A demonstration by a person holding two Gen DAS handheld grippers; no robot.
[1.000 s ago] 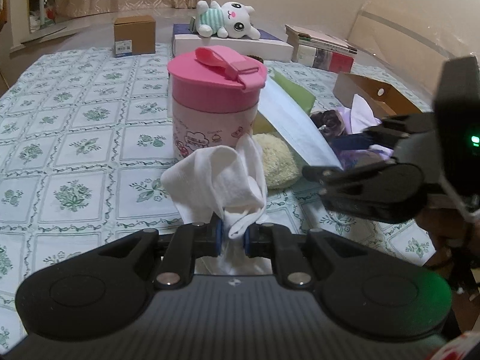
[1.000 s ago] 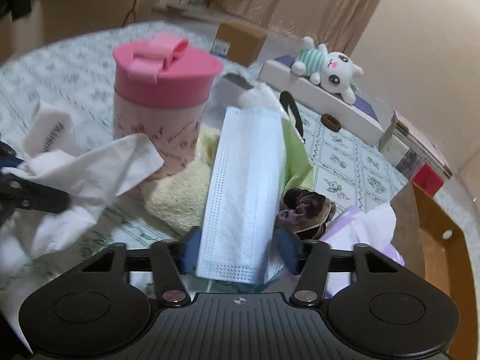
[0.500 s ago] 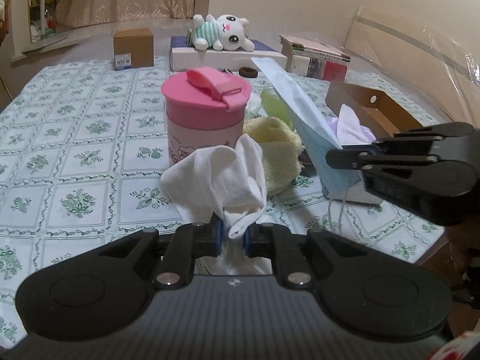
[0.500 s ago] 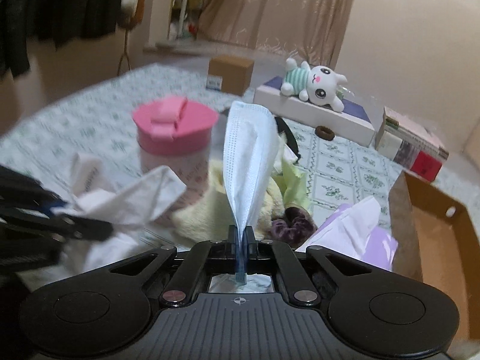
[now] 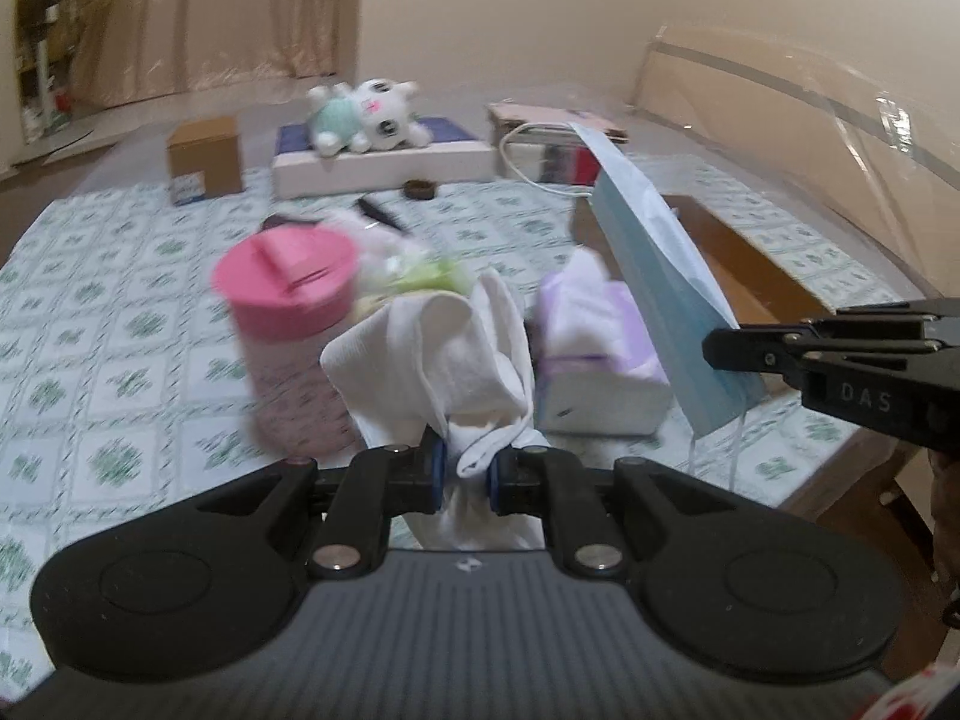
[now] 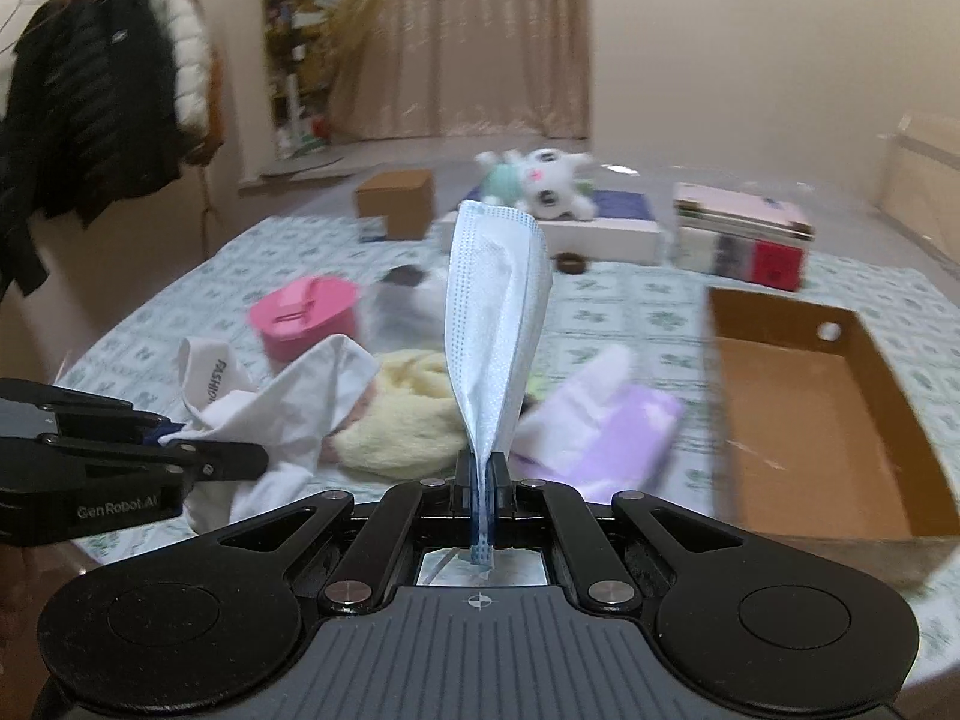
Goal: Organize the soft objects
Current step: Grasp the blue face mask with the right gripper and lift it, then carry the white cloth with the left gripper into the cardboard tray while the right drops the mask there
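Left wrist view: my left tongs point(image 5: 467, 471) stay clamped on the white sock point(image 5: 441, 360), now lifted higher above the bench point(image 5: 90, 360); the pink cup point(image 5: 288, 324) sits lower and farther off than before. My right tongs point(image 5: 720, 348) carry the blue face mask point(image 5: 654, 276) beside the tissue pack point(image 5: 594, 348).

Right wrist view: my right tongs point(image 6: 482, 483) remain pinched on the mask point(image 6: 495, 324), raised further, with the cardboard box point(image 6: 810, 414) now in fuller view at right.

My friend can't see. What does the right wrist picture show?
The right gripper pinches a blue face mask that stands up tall. On the flowery table lie a yellow towel, a pink cup and an open cardboard box.
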